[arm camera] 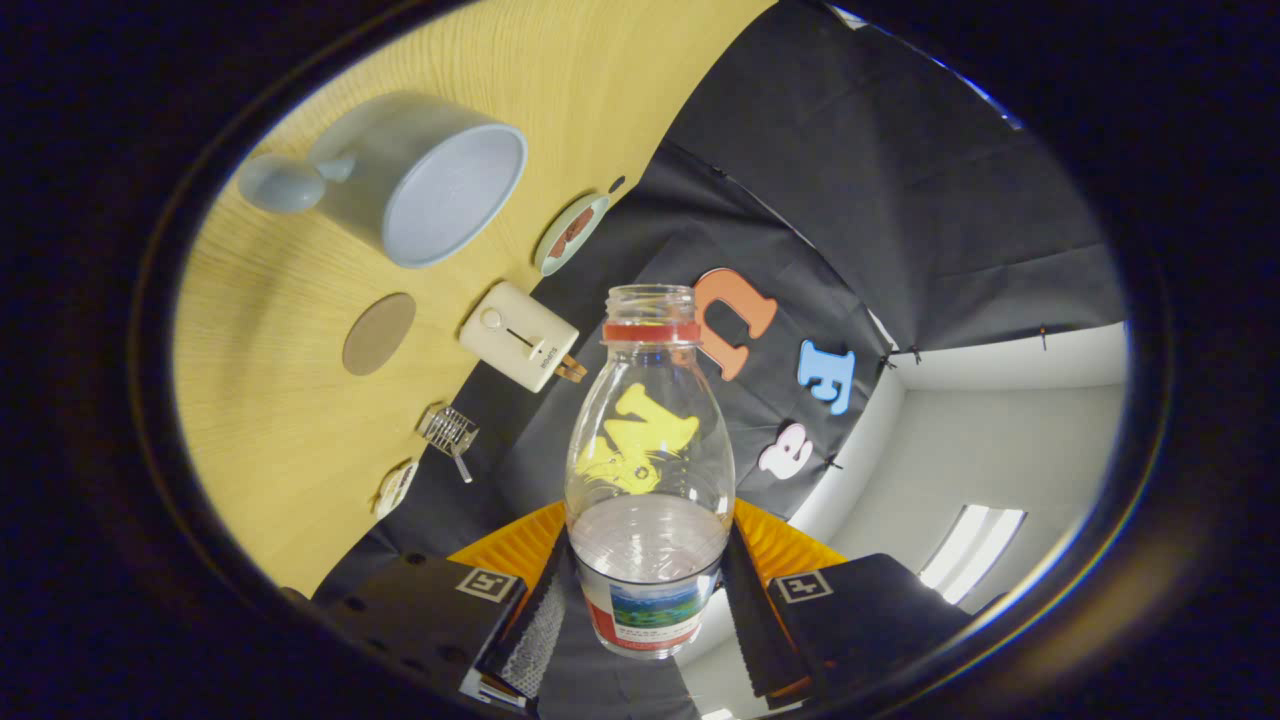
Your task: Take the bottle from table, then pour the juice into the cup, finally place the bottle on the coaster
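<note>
The bottle [649, 480] is gripped between both fingers of the claw [648, 610], uncapped, tilted relative to the table [260, 400]; the cup [420, 180] lies well beyond and to one side, the coaster [379, 333] nearer. Juice could be spilled on the table if the mouth is tipped before it is brought over the cup.

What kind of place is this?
Probably a staged recording booth: a wooden table holding a cup and toaster, black cloth wall behind. The gripper holds a bottle.
</note>
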`<state>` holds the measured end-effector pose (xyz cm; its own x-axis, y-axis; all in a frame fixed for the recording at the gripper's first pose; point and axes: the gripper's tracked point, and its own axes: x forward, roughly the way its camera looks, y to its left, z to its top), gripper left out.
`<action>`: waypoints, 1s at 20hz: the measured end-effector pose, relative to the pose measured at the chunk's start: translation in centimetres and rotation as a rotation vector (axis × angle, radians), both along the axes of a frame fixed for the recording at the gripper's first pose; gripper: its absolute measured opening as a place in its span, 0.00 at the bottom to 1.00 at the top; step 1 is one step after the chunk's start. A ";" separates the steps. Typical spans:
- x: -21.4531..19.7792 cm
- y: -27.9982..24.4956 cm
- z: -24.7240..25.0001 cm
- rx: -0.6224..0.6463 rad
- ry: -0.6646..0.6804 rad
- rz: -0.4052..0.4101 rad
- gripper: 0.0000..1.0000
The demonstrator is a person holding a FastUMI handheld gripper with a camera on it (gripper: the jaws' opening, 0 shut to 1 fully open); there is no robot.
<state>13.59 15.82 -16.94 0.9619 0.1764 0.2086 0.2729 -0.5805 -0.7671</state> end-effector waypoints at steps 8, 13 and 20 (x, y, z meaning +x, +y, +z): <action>0.7 -1.9 -0.7 0.275 0.096 -0.055 0.79; 1.1 -2.6 -1.0 0.497 0.167 -0.078 0.79; 1.3 -3.5 0.4 0.910 0.262 -0.123 0.79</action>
